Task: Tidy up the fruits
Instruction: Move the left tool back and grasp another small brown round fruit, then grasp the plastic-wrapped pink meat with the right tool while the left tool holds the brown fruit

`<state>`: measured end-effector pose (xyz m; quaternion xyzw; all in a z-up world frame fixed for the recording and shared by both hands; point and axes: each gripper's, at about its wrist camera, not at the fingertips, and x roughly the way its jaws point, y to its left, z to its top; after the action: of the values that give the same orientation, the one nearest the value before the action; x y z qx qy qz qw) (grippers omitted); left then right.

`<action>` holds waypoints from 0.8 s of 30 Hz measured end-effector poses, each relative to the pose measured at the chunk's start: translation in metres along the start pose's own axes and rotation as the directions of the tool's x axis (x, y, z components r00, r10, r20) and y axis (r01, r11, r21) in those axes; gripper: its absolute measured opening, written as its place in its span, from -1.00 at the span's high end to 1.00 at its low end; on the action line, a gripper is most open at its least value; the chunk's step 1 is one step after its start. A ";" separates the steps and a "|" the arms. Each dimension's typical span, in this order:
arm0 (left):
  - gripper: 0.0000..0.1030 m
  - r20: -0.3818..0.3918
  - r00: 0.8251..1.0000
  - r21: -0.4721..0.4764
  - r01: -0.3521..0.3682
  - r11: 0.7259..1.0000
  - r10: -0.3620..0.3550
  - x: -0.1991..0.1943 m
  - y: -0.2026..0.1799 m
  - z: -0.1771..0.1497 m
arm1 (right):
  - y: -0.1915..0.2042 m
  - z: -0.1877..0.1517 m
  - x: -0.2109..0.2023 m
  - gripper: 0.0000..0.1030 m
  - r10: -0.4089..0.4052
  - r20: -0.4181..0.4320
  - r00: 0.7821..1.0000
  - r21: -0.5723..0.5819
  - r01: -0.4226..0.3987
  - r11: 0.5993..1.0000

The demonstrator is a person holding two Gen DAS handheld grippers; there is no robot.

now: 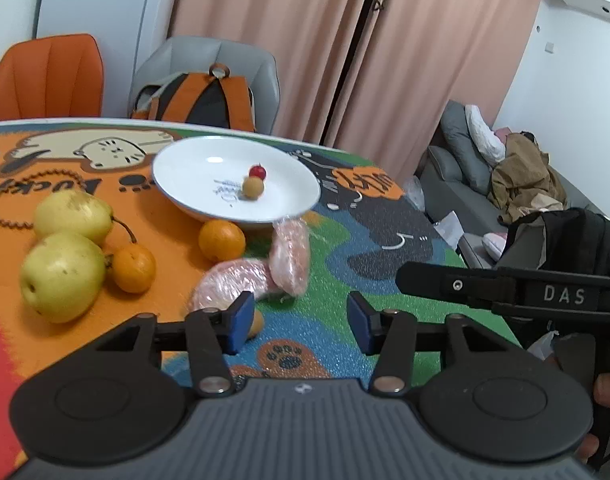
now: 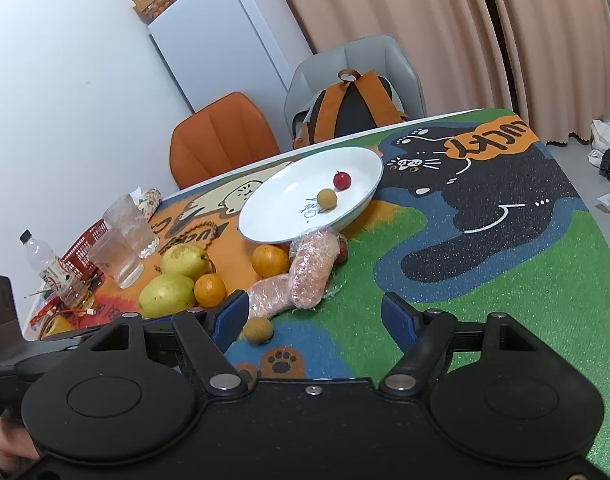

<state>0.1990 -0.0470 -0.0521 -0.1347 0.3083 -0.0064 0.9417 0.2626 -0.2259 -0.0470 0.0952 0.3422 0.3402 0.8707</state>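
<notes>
Both my left gripper [image 1: 299, 320] and right gripper [image 2: 315, 316] hover with fingers wide, holding nothing, near the small brown fruit [image 2: 258, 330] on the tabletop [image 2: 485, 300]

both wrist views look forward, low over the table [image 1: 337, 248] — sharing the plate [image 1: 193, 184] (close, mid-frame).

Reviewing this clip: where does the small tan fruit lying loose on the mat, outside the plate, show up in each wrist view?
Left wrist view: the small tan fruit is low and left of centre, mostly hidden behind the left gripper's left blue pad.
Right wrist view: it lies fully visible, low and left of centre, beside the right gripper's left pad.
Shared landmark: the orange paw print on the mat, just beside the fruit.
</notes>
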 end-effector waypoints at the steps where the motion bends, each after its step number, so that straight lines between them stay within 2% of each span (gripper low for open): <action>1: 0.07 -0.006 1.000 -0.002 -0.002 1.000 0.002 0.003 0.000 -0.001 | -0.001 0.000 0.001 -0.41 0.001 -0.003 1.000 0.000 -0.001 1.000; 11: 0.09 -0.037 0.998 -0.020 -0.054 0.998 0.053 0.026 0.012 -0.005 | -0.006 -0.003 0.009 -0.41 -0.003 -0.023 1.000 0.002 0.003 1.000; 18: 0.20 -0.050 0.996 -0.011 -0.076 0.997 0.076 0.040 0.016 -0.007 | -0.005 -0.004 0.019 -0.41 0.003 -0.039 0.999 0.002 -0.003 1.000; 20: 0.28 -0.051 0.995 0.003 -0.089 0.996 0.089 0.043 0.015 -0.009 | -0.004 -0.005 0.022 -0.41 0.005 -0.045 0.999 0.002 -0.005 1.000; 23: 0.58 -0.043 0.992 0.011 -0.119 0.993 0.119 0.046 0.017 -0.010 | -0.002 -0.005 0.029 -0.41 0.007 -0.053 0.999 -0.001 -0.007 1.000; 24: 0.58 -0.043 0.993 0.005 -0.114 0.993 0.114 0.046 0.019 -0.010 | -0.002 -0.005 0.031 -0.41 0.009 -0.056 0.998 -0.001 -0.009 1.000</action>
<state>0.2289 -0.0354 -0.0908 -0.1153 0.3356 0.0442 0.9339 0.2768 -0.2069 -0.0680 0.0866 0.3659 0.3467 0.8593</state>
